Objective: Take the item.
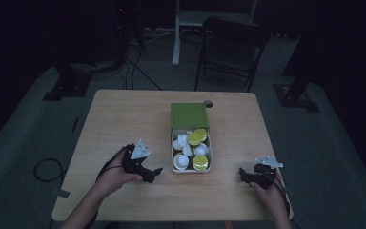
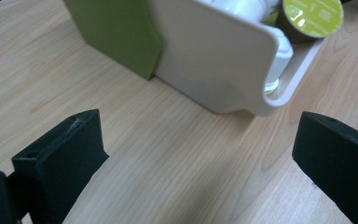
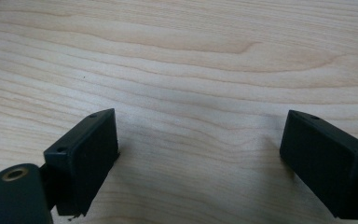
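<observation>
With both our left tool [image 1: 155,172] and right tool [image 1: 244,174] gaping empty, we risk shoving the white plastic tray of capsules [image 2: 214,60] sideways across the pale wooden tabletop [image 1: 124,119].

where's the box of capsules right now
In the high view the box of capsules sits mid-table, just right of the left gripper, its green lid open behind.

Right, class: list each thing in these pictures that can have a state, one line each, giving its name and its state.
left gripper: open, holding nothing, beside the box
right gripper: open, holding nothing, over bare table
box: green sleeve slid back, tray part open
tray: holds capsules, flat on table
yellow-lidded capsules: sealed, lids up
white capsules: lying jumbled in tray
folding chair: unfolded, nobody on it
</observation>
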A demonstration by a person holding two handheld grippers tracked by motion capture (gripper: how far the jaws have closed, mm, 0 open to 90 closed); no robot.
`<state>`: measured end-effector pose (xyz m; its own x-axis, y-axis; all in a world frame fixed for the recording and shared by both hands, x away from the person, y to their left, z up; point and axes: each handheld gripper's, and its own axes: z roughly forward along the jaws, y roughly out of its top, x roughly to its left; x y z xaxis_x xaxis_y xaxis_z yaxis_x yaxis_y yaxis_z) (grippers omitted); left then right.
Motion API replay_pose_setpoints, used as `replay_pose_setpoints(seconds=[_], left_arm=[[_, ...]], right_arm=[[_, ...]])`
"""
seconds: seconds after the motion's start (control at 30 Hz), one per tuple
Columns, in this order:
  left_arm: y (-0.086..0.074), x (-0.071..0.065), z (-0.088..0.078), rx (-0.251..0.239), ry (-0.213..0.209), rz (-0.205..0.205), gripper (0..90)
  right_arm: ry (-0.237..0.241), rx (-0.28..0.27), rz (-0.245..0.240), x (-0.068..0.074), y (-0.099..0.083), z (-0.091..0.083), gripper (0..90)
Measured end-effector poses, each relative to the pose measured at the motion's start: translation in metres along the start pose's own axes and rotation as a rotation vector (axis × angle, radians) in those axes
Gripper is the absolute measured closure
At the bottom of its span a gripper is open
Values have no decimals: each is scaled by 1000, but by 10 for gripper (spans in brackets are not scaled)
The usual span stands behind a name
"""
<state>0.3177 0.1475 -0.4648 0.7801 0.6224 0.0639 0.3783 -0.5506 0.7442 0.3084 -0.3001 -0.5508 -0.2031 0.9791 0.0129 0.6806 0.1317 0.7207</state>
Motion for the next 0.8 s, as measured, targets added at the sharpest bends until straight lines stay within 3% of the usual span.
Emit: replay_pose_setpoints(seconds=[0.37,0.47,0.8], left_arm=[[26,-8,7,-55,-53,23,24],[30,-8,10,-79,-41,21,23],[53,-13,19,-112,-65,42,24]], right_arm=[[0,0,0,0,0,0,108],[0,0,0,0,0,0,108],[0,-1,2,0,0,0,108]])
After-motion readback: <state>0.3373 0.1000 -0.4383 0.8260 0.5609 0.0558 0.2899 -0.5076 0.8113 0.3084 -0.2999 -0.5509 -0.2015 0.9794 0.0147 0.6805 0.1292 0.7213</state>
